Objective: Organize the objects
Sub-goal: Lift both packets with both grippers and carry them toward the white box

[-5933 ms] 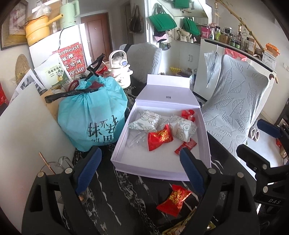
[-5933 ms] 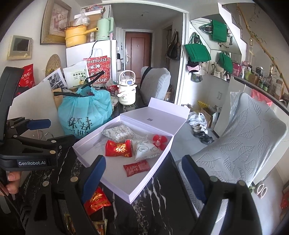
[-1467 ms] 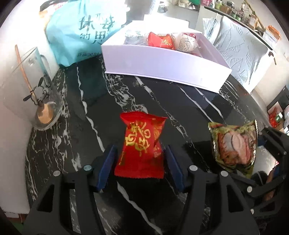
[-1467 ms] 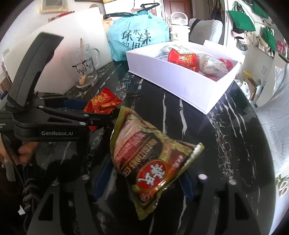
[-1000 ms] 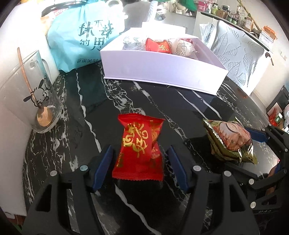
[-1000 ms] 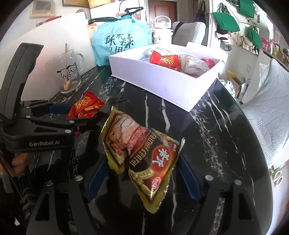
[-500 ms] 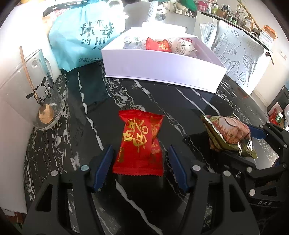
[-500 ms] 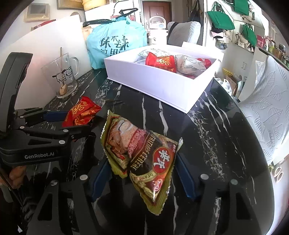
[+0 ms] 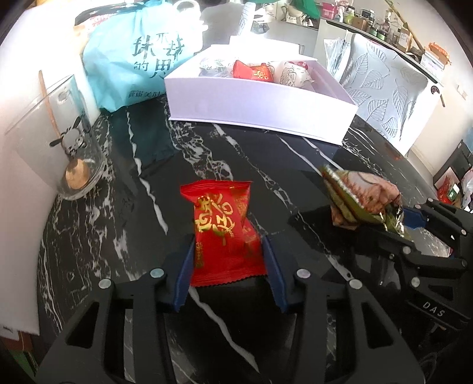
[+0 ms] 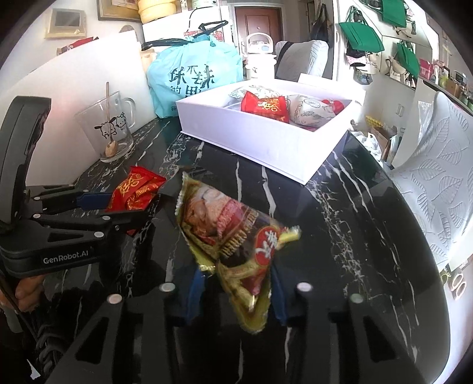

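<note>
Daylight is flooding the room and glaring off the black marble tabletop [image 10: 369, 206] with its white veins. A white board [image 10: 74, 79] is leaning along the table's left edge. Behind it, a brown door [image 10: 256, 22] is standing closed at the far end, with framed pictures [image 10: 63, 20] hanging on the pale wall to its left. Green tote bags [image 10: 359, 34] are hanging on the wall to the right, above a shelf crowded with jars [image 9: 381, 25]. Chairs with grey leaf-embossed covers [image 9: 387, 85] are standing at the table's right side.
</note>
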`<control>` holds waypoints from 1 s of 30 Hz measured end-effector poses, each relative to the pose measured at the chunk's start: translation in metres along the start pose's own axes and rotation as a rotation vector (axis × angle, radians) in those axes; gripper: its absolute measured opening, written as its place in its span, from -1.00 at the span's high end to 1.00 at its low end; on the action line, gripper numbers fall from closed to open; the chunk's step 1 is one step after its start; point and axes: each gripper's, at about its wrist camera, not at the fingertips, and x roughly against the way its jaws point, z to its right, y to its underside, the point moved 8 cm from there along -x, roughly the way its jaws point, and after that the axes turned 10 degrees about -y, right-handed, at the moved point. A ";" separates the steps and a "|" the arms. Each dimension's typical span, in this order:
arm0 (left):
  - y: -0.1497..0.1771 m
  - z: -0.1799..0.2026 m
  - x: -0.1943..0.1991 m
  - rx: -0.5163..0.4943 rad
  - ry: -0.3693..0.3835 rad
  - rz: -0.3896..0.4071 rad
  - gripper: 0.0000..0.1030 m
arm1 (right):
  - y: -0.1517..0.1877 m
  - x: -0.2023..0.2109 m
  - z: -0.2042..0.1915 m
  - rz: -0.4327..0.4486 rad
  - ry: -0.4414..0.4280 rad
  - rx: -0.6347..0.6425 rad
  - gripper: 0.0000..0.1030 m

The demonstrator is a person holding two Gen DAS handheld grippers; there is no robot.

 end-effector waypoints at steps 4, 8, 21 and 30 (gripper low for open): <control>0.004 -0.003 0.003 0.017 -0.005 -0.009 0.17 | 0.002 0.001 -0.002 -0.003 -0.005 0.010 0.28; 0.004 -0.007 0.009 0.031 -0.012 -0.002 0.17 | 0.003 0.004 -0.009 0.000 -0.024 0.030 0.33; -0.001 -0.013 0.025 0.039 -0.031 0.013 0.40 | -0.004 0.019 -0.025 0.034 -0.053 0.071 0.35; 0.001 -0.021 0.006 0.122 -0.004 -0.037 -0.31 | 0.003 0.016 -0.025 0.011 -0.076 0.059 0.34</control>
